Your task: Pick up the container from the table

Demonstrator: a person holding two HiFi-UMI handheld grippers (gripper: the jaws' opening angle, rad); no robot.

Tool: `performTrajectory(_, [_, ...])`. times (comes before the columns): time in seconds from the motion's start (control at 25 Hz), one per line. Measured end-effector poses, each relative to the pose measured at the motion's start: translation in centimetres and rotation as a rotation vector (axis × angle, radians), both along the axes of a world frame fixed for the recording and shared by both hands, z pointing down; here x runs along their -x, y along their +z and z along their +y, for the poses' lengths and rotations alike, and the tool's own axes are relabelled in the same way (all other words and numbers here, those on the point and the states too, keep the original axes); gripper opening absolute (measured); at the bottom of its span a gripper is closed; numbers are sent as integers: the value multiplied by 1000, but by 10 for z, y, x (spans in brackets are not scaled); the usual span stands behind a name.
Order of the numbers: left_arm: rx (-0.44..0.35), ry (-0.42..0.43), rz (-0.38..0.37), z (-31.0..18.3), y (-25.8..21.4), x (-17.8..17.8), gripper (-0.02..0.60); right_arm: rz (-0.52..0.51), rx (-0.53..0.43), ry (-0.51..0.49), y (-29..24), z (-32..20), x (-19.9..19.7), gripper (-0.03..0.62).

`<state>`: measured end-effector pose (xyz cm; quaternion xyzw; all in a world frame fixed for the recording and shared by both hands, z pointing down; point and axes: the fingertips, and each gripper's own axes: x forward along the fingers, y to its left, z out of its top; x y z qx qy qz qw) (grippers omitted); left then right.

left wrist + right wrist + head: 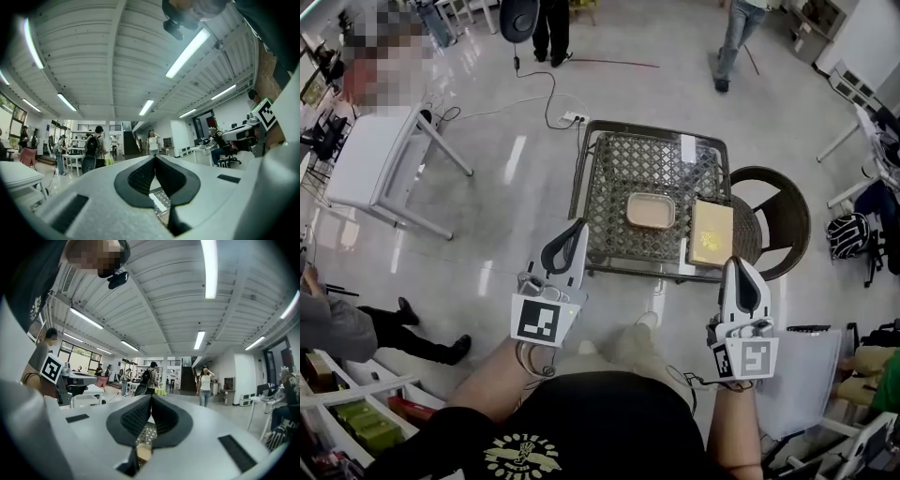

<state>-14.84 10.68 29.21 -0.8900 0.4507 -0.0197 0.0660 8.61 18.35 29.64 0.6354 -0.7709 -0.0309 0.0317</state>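
Nothing is lifted yet: we see the container resting in the middle of the table, our left gripper and right gripper hovering near the table's front edge, jaws closed, empty.

Left half of the table is open
Yellow box just right of the container; chair at that edge.
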Motion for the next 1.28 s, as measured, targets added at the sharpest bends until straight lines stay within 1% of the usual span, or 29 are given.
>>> performTrajectory(0.08, [9,-9,-15,-9,6,-3,9,-3,4,-5,3,-9,-5,11])
performTrajectory(0.24, [16,-17,-8,-22,9,-12,9,-10,10,-7,6,-25,-15,11])
performTrajectory(0.36, [27,-20,-18,-32,12,-18,9,-10,7,-18,5,-36,-20,12])
performTrajectory(0.52, [20,-36,-3,-43,8,-25,9,-16,9,-33,5,-48,-26,11])
performTrajectory(0.92, [16,-59,-17,-63,2,-44,9,-31,-17,-58,-4,-75,-46,11])
performTrajectory(1.28, [27,-98,-29,-82,6,-54,9,-46,-1,-90,1,-97,-61,11])
